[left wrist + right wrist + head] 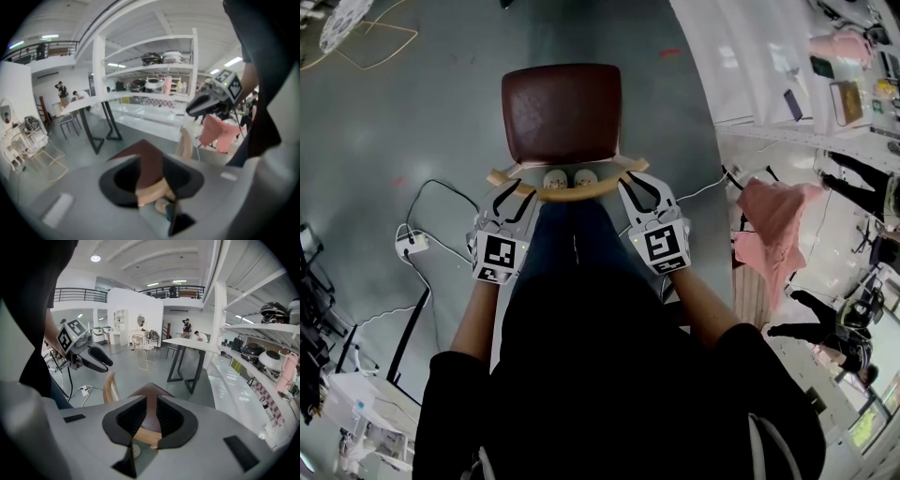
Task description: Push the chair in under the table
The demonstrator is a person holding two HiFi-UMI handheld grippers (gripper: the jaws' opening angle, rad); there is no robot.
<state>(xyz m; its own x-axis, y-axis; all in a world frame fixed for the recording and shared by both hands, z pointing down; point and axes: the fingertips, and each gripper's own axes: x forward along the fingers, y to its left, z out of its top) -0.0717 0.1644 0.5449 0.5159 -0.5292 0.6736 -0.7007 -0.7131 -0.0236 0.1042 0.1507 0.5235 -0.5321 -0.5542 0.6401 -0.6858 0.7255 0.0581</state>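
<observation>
Standing right behind the chair (562, 111), the person has one pair of tongs at each end of its curved wooden back rail (567, 190). The chair rests on the open grey floor (441, 112) with its brown seat facing away from the person. It is well apart from the white worktop (187, 344), which the gripper views show further ahead on black legs. No part of the chair is under it yet.

The left tongs (516, 191) are partly open. The left gripper view shows the end of the rail in the gap, but the pads do not seem to press on it. The right tongs (642, 187) are closed with nothing gripped, and sit just above the rail's other end.

The step in hand appears to be getting a firm purchase on the rail before pushing. It would likely go best if both tongs bear on the rail at matching points, one near each end, so the chair runs straight and does not swing. A low, level push should keep the front legs from lifting. The seat should be aimed between the worktop's black legs, since a skewed approach could catch one. The cable and power strip (411, 246) lie on the floor to the left, apart from the chair, and probably won't interfere with a straight run.
</observation>
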